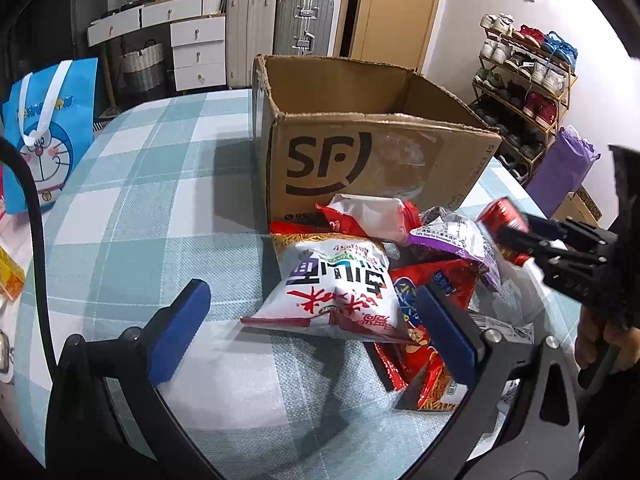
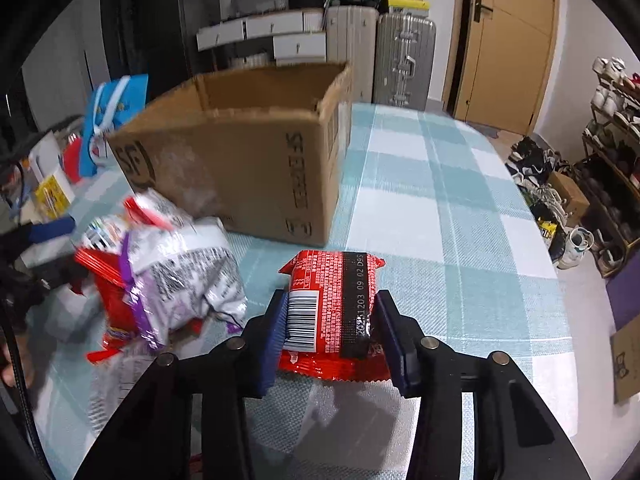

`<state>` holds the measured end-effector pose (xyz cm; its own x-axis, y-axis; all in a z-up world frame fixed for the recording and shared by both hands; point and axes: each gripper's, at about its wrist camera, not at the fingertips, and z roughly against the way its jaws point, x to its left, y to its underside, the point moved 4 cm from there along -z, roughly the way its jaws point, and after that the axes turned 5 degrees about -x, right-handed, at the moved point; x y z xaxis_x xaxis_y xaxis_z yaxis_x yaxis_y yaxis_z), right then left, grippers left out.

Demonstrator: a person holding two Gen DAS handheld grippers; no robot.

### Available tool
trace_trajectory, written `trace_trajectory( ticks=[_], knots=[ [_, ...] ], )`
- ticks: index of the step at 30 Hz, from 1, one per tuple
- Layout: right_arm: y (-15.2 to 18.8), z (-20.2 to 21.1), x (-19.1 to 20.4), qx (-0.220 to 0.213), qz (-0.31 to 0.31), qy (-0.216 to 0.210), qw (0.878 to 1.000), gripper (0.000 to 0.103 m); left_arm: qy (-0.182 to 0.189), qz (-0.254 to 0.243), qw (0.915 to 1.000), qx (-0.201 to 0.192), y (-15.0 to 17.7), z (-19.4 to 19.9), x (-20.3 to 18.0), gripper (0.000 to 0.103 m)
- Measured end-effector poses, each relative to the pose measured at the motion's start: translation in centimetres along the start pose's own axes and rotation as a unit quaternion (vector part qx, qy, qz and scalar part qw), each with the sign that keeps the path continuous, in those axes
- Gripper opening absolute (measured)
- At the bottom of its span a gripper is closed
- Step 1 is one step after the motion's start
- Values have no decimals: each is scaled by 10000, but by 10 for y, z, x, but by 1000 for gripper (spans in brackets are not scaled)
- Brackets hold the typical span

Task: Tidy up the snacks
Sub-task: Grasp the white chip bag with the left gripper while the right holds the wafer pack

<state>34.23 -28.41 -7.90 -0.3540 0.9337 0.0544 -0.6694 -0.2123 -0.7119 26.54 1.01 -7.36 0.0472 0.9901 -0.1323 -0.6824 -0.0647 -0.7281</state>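
Note:
An open brown cardboard box marked SF stands on the checked tablecloth; it also shows in the right wrist view. A pile of snack packets lies in front of it, topped by a white and red packet and a purple and silver packet. My left gripper is open, its blue pads either side of the white packet, not closed on it. My right gripper is shut on a small red packet, held above the table right of the pile; it also shows in the left wrist view.
A blue Doraemon bag stands at the table's left edge. Yellow boxes lie near it. A shoe rack, suitcases and a wooden door are beyond the table. Bare tablecloth lies right of the box.

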Motion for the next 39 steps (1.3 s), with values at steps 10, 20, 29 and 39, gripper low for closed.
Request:
trace_trajectory(
  ticks=[10, 20, 29, 39],
  knots=[
    [-11, 25, -2, -351, -274, -275, 9986, 44, 169, 669, 9973, 243, 8, -22, 23, 102],
    [-10, 25, 0, -351, -290, -408, 9981, 44, 556, 674, 9959, 216, 9, -29, 18, 73],
    [-11, 28, -1, -419, -306, -459, 9976, 44, 715, 688, 9951, 34, 6, -17, 20, 54],
    [-12, 34, -2, -506, -319, -468, 9971, 44, 743, 384, 9965, -48, 4, -1, 15, 45]
  ],
)
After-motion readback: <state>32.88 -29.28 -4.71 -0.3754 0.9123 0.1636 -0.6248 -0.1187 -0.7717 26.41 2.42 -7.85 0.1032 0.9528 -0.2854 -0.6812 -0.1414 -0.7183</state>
